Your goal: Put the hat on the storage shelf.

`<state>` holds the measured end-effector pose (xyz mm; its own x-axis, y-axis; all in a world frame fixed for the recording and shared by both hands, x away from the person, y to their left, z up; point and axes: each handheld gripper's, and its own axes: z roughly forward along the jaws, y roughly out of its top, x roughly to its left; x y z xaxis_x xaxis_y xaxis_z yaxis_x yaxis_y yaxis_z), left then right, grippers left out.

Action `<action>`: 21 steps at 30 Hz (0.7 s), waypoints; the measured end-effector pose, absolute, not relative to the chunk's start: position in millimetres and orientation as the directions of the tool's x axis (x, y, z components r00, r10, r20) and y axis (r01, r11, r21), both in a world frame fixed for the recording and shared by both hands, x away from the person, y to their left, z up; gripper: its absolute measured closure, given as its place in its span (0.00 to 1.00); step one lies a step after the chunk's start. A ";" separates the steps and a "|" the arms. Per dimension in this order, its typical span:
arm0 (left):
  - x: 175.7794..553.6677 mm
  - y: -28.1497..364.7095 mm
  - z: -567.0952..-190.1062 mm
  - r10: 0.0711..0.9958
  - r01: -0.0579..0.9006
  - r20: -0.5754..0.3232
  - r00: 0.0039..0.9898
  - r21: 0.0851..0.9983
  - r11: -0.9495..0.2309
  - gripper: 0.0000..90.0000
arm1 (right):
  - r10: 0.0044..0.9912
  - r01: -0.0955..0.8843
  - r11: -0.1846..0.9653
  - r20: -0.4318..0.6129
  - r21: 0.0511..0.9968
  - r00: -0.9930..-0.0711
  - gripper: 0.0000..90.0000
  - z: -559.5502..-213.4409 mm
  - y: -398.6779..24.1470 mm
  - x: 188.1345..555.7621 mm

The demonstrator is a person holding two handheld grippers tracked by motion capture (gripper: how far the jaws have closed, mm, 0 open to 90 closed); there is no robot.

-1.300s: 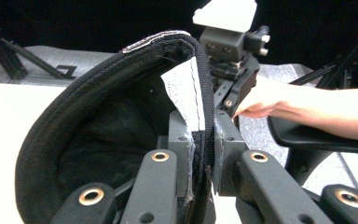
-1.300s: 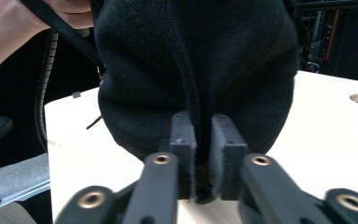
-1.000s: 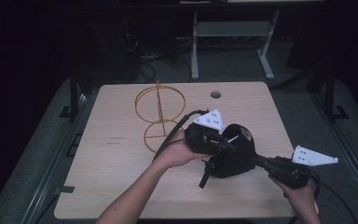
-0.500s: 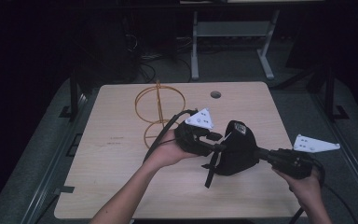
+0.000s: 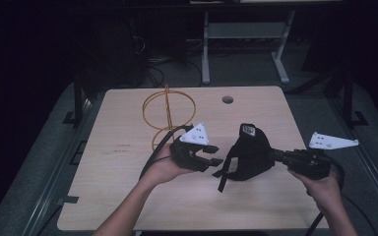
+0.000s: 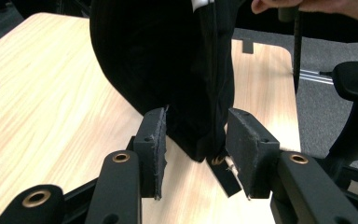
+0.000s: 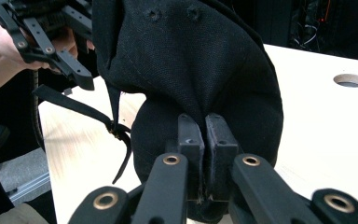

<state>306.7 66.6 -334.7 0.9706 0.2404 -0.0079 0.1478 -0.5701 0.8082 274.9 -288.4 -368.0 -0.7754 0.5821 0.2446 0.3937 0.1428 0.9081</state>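
A black cap (image 5: 250,155) hangs just above the wooden table (image 5: 128,187), right of centre. My right gripper (image 5: 271,156) comes in from the right and is shut on a fold of the cap's cloth (image 7: 191,60); its pads (image 7: 189,135) pinch tight. My left gripper (image 5: 215,155) sits just left of the cap. Its jaws have just been opening. In the left gripper view the cap's lower edge (image 6: 168,60) hangs between the parted pads (image 6: 151,140), which do not press on it. A strap (image 5: 222,179) with a buckle (image 6: 216,161) dangles below.
A gold wire stand (image 5: 166,110) of rings rises at the table's back left, just behind my left hand. A round cable hole (image 5: 227,100) lies near the far edge. Dark floor and a metal frame (image 5: 246,34) lie beyond the table.
The left gripper's jaws have parted off the cap and the hand has drawn back to the left. The right gripper has carried the cap a little to the right and upward.
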 end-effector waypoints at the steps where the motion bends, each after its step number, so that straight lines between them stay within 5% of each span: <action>1: 306.0 68.1 -336.8 0.241 0.147 -0.005 0.970 0.805 -0.574 0.64 | 0.583 0.396 0.143 0.246 0.907 -0.775 0.96 -366.9 -288.5 275.4; 21: 292.6 116.4 -389.8 0.303 0.189 0.006 0.953 0.769 -0.611 0.55 | 0.621 0.388 0.133 0.228 0.912 -0.750 0.96 -330.9 -307.0 283.3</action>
<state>292.6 116.4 -389.8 0.9530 0.3030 0.0058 0.1894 -0.6106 0.7690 283.3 -307.0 -330.9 -0.7496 0.6213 0.2282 0.3878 0.1327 0.9121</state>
